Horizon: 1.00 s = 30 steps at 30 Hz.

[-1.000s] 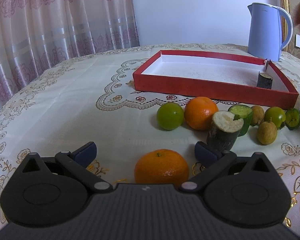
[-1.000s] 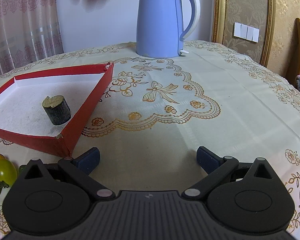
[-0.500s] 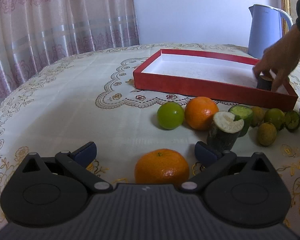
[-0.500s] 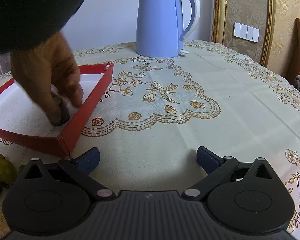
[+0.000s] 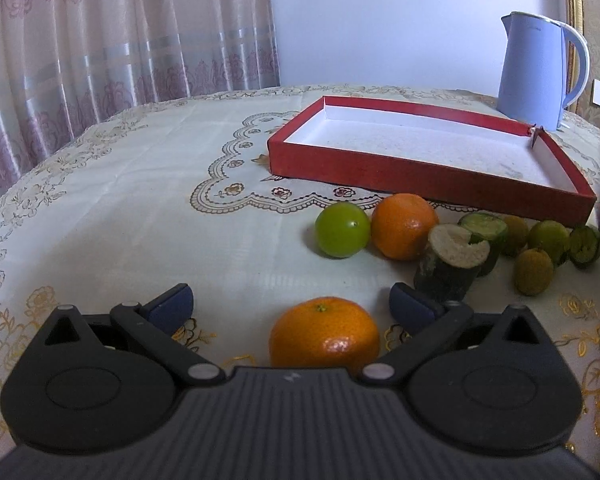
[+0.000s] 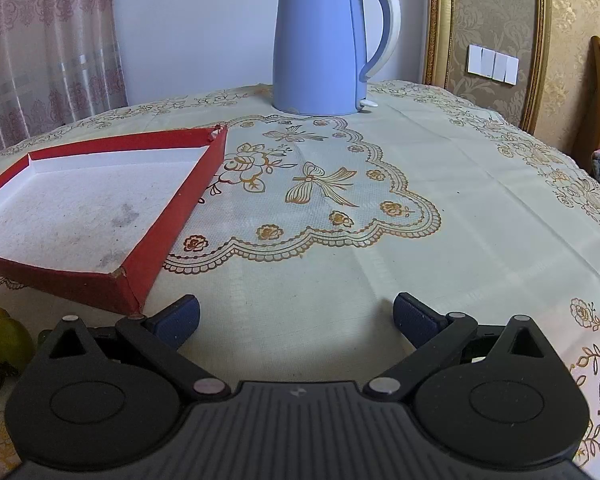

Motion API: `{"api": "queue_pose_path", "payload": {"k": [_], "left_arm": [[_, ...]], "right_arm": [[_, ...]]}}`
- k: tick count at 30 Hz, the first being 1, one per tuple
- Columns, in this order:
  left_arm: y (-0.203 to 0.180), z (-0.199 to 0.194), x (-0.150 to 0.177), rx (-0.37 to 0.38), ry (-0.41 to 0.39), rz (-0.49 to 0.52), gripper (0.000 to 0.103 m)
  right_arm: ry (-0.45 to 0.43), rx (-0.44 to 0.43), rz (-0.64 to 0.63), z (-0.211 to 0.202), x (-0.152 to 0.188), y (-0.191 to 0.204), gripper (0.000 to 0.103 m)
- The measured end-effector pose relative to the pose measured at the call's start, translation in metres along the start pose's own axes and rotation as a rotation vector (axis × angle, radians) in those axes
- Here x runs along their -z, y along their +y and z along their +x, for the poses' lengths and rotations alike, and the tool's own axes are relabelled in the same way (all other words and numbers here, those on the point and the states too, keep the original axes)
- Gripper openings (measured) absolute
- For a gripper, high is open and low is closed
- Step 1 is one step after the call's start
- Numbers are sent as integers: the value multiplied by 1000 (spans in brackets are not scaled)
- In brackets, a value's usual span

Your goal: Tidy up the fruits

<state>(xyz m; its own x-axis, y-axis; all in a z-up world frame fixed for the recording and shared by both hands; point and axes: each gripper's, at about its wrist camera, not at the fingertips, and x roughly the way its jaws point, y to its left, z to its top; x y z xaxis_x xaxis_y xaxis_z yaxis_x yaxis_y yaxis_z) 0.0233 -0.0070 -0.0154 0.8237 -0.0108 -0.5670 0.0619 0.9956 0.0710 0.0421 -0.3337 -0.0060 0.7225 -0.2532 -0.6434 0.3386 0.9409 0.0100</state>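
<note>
The left gripper [image 5: 290, 300] has its jaws spread wide around an orange [image 5: 324, 334] on the tablecloth, not touching it. The right gripper [image 6: 296, 314] is also wide and holds nothing, beside the red tray [image 6: 172, 220], which is bare inside. Closing off-centre could roll the orange into the dark cut stump [image 5: 448, 264] just beside it. The left view shows two oranges, one green fruit [image 5: 342, 230], and a cluster of small fruits too crowded to count.
</note>
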Motion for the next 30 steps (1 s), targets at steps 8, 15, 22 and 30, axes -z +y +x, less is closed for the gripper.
{"api": "queue_pose_path", "payload": {"k": [8, 15, 22, 30], "left_arm": [[0, 0, 1, 3, 3, -8, 103], [0, 0, 1, 4, 4, -10, 103], [1, 0, 1, 5, 5, -10, 103], [3, 2, -2, 17, 20, -16, 103]], "right_arm": [[0, 1, 0, 0, 0, 0, 103], [1, 2, 0, 0, 0, 0, 103], [1, 2, 0, 0, 0, 0, 103], [1, 2, 1, 0, 0, 0, 103]]}}
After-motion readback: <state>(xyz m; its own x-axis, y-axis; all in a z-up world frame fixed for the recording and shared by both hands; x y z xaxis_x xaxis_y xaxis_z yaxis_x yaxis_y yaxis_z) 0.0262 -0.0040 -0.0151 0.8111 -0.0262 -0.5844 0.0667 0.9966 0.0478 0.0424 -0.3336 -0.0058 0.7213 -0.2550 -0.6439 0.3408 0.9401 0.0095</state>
